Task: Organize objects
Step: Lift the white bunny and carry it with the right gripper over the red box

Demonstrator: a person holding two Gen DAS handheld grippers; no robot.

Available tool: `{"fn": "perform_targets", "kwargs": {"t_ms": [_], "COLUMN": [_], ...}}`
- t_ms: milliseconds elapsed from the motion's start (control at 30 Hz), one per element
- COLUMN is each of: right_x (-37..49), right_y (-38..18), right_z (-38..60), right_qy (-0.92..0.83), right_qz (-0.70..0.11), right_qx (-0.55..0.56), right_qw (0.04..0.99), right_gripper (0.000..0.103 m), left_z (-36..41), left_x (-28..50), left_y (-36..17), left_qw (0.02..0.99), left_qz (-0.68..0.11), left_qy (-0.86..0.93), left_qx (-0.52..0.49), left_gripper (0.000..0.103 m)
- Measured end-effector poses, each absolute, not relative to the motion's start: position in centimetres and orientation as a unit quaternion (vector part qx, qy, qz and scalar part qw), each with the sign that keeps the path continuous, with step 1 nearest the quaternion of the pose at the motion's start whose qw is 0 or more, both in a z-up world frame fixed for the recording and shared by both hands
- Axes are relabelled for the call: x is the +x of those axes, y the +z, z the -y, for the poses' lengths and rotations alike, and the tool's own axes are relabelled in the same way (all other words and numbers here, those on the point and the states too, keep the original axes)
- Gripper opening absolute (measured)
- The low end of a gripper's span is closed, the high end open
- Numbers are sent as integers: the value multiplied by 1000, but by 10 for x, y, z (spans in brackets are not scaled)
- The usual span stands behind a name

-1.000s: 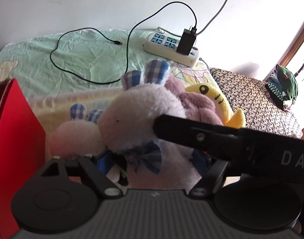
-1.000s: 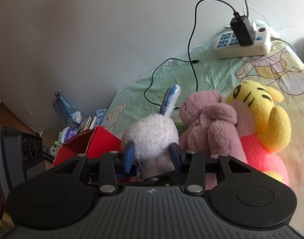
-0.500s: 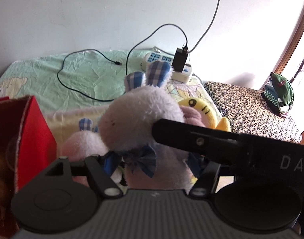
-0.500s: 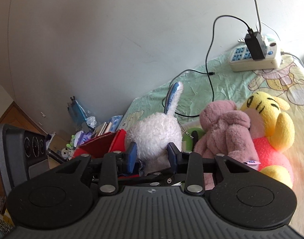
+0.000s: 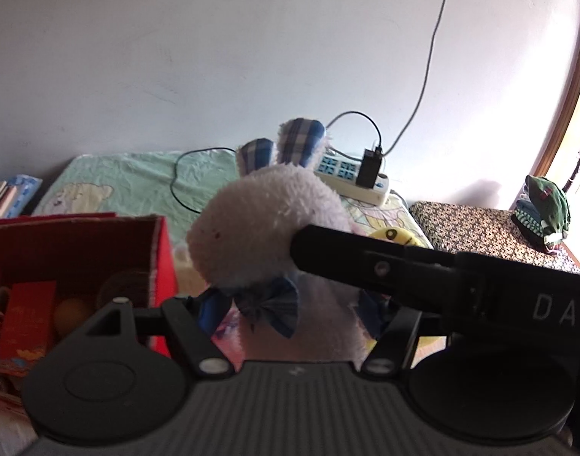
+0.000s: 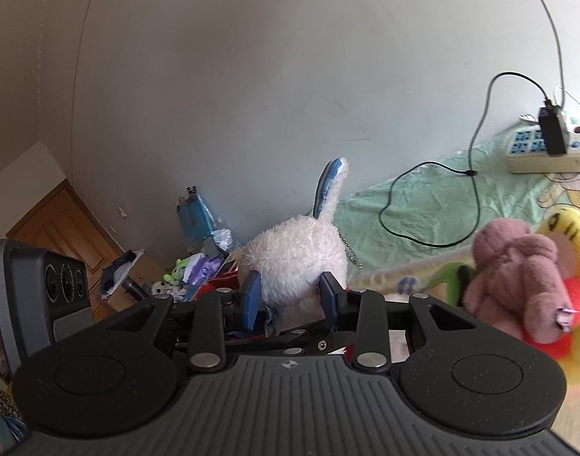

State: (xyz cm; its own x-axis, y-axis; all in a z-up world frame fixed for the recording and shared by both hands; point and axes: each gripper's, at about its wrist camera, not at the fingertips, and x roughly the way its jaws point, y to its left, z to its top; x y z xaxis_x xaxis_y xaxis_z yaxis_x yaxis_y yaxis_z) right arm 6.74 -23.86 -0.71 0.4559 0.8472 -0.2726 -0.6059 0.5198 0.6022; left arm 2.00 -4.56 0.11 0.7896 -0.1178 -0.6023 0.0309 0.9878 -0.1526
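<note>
Soft toys come to three in plain sight: one white plush rabbit [image 6: 295, 256] with two checked blue ears [image 5: 299, 140], one pink plush bear [image 6: 518, 281] and one yellow plush toy [image 6: 571, 228] beside it. A small green shape [image 6: 447, 275] just behind the bear may be a fourth toy, though too little of it shows to be sure. There is one red cardboard box [image 5: 160, 250], one white power strip [image 6: 544, 150] with one black charger [image 6: 552, 133] plugged into it, and one black cable [image 6: 430, 205] looped on the bed [image 5: 118, 182]. Two tools are counted, the left tool [image 5: 286, 313] and the right tool [image 6: 291, 298]. One folded pile of green clothes [image 5: 544, 212] lies on one patterned cushion [image 5: 472, 228].
</note>
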Motion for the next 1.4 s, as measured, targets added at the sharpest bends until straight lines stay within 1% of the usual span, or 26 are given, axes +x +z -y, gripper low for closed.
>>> {"fn": "perform_targets", "kwargs": {"t_ms": [233,567,800,967,1167,1267,1333,1400], "right_x": [53,40,46,54,56,58,61,67], "right_y": [2,-8,-31,-52,-63,-63,-66,-68], "right_z": [182,68,4,-26,-50,-53,-52,-52], "right_qy": [452,476,480,461,432,416,399,376], "right_qz": [-268,-296,-369,-431,-470,-472,-478,-492], "right_qx": [215,231,284,329,346,341,338,324], "right_qw": [823,795,744,703,688,698,706,715], "right_gripper": [37,37,37,37,37,37,37,37], "left_z": [-12,-124,-185,-211,-232,-231,-229,-227], "left_x": [-3,-24,-30,-25,-17,-16,-15,-13], "left_y": [13,6,-17,-34,-51,-53,-55,-57], "left_qw": [951,948,934,924,917,919,920,920], "left_qz": [-303,-312,-348,-370,-389,-384,-384,-384], "left_qy": [-24,23,68,87,90,83,78,75], "left_qx": [-62,-60,-36,-23,-26,-12,-3,5], "left_gripper": [67,67,67,67,68,70,77,80]}}
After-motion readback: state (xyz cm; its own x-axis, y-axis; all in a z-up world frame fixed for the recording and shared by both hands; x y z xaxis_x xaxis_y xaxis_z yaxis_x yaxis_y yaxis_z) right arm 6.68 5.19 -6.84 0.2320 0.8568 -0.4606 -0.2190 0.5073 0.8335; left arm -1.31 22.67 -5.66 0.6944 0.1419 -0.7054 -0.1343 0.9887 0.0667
